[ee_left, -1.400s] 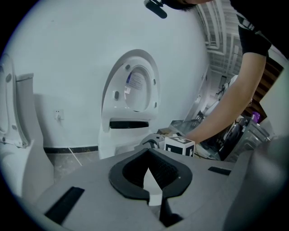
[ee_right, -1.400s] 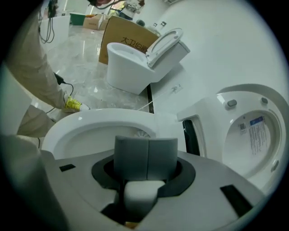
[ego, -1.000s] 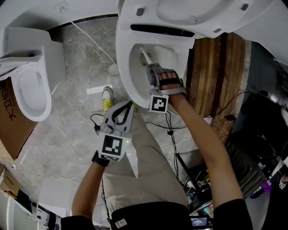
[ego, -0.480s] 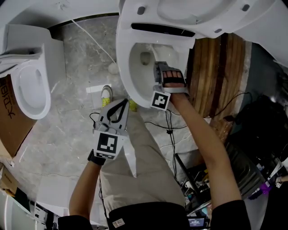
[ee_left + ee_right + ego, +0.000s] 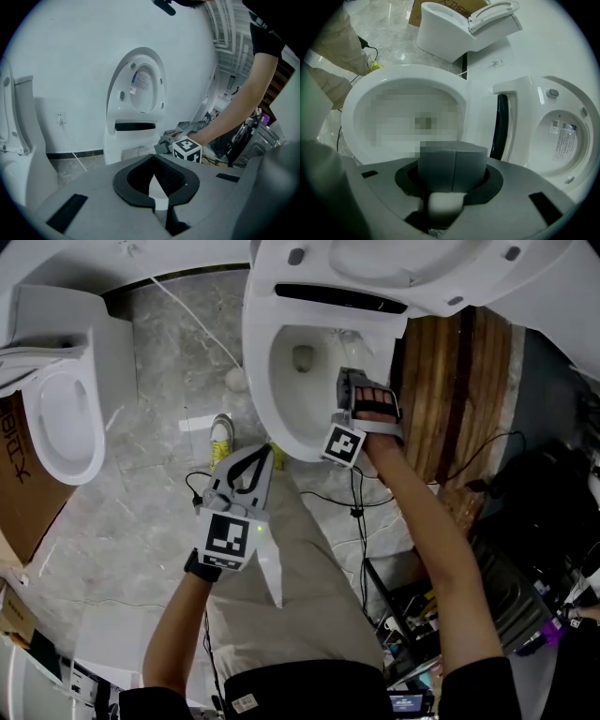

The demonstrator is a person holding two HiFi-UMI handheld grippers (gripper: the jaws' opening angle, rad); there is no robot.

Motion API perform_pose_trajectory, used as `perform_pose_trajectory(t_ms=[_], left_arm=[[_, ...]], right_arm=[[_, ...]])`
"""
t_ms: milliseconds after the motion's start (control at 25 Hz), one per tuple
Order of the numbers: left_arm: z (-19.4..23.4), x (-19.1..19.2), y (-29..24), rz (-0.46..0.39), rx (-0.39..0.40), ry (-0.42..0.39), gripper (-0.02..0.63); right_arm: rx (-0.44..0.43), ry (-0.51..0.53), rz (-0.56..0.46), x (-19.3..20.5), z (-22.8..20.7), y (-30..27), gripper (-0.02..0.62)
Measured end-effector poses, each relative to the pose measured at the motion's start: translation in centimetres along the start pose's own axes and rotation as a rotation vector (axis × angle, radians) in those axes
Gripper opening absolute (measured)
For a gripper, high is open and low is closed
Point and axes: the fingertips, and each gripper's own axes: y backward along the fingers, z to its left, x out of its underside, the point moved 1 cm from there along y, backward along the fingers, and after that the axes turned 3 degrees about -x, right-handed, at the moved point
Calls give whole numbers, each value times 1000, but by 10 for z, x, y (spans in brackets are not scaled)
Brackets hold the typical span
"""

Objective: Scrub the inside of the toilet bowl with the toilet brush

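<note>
The right hand-held gripper [image 5: 351,381] hangs over the near rim of the white ceramic toilet bowl [image 5: 258,362], its nose pointing into the basin. In the right gripper view its two grey jaws are pressed flat together along a seam, with nothing showing between them. The bowl opens straight ahead of and below that gripper, with the dark drain hole [image 5: 302,357] beyond its tips. The raised white seat and lid [image 5: 422,268] stand ahead and to its right. No toilet brush shows in any view, neither in the jaws nor in the bowl, so where it lies cannot be told. The left hand-held gripper [image 5: 262,456] hovers well back from the bowl, low beside the person's beige trouser leg [image 5: 309,559], its jaws drawn together on nothing. By my reading, scrubbing is not actually in hand at this instant: the right gripper is at the bowl but appears to carry no tool. The next move calls for getting the brush handle clamped firmly. The brush head would then go below the rim and sweep round the inner wall.
</note>
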Motion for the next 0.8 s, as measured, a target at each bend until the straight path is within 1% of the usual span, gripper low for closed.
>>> perform_pose_trajectory(t_ms=[280, 440, 560, 640, 720, 800], left_arm=[[2, 3, 3, 12, -7, -6, 18], [1, 2, 5, 1, -11, -4, 18], [-1, 2, 6, 0, -9, -5, 18], [-2, 2, 6, 0, -6, -5, 18], [-1, 2, 6, -1, -7, -5, 18], [0, 2, 7, -4, -11, 0, 18]], right_arm=[[-10, -23, 49, 14, 1, 5, 163], [-15, -36, 79, 19, 5, 10, 164], [-26, -7, 123, 27, 11, 15, 164], [-43, 23, 162, 32, 16, 20, 164], [-65, 17, 186, 31, 17, 23, 164], [-127, 34, 232, 35, 22, 27, 166]])
